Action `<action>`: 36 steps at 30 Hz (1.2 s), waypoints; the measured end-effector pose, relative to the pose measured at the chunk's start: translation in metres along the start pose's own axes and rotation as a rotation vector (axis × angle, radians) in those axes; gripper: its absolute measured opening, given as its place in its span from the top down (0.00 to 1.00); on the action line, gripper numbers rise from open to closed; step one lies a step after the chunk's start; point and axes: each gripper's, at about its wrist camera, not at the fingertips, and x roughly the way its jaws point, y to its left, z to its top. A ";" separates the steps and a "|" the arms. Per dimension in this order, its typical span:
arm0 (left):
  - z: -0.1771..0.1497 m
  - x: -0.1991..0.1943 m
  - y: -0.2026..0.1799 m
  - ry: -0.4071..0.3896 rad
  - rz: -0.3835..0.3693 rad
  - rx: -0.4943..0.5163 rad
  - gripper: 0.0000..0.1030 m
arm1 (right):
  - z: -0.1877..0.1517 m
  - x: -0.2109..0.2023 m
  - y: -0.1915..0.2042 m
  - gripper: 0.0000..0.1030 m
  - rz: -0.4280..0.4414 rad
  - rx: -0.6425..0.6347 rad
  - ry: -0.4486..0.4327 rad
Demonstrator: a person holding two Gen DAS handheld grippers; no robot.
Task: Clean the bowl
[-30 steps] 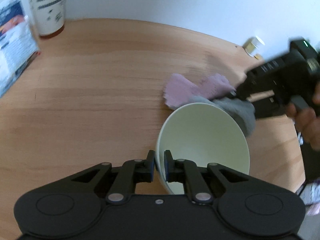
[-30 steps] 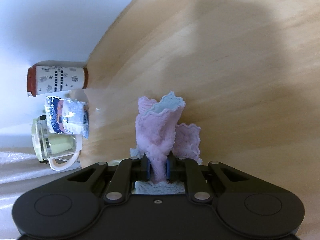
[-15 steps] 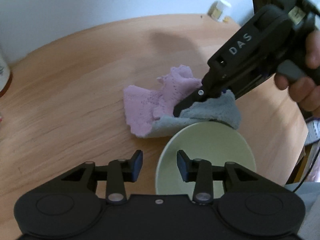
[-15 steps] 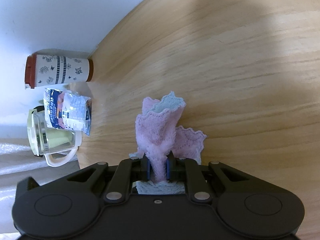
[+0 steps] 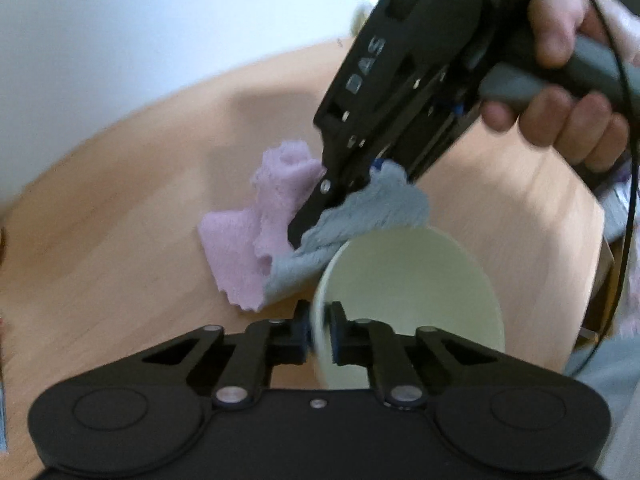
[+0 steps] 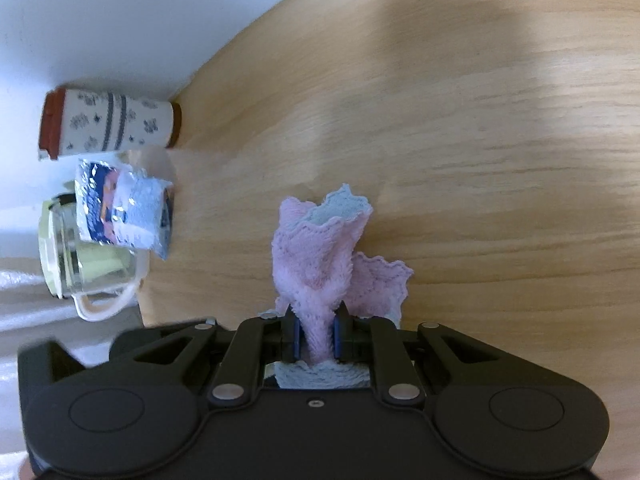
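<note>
Left hand-held gripper (image 5: pixel 319 326) jaws just closed, now pinching bowl (image 5: pixel 408 304) rim at 6 o'clock (re-grip after brief release). Bowl tilted on surface (image 5: pixel 120 240). Right hand-held gripper (image 6: pixel 316 338) clamps cloth (image 6: pixel 320 256), 11 o'clock of bowl. Wiping likely next.

table (image 6: pixel 460 112): light wood | on it: patterned cup (image 6: pixel 108 128), foil packet (image 6: pixel 124 210)

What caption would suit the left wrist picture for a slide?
Left gripper pinches the bowl rim while the right gripper brings a cloth beside it.
</note>
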 end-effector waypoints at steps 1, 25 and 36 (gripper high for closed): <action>-0.001 -0.002 -0.004 -0.016 0.018 0.001 0.93 | 0.000 -0.002 0.001 0.83 0.000 -0.001 -0.011; -0.012 -0.038 -0.020 -0.249 0.096 -0.409 0.88 | -0.044 -0.032 -0.077 0.84 0.169 0.197 -0.051; -0.008 -0.040 -0.025 -0.257 0.041 -0.460 0.89 | -0.043 -0.073 -0.073 0.85 0.311 0.257 -0.186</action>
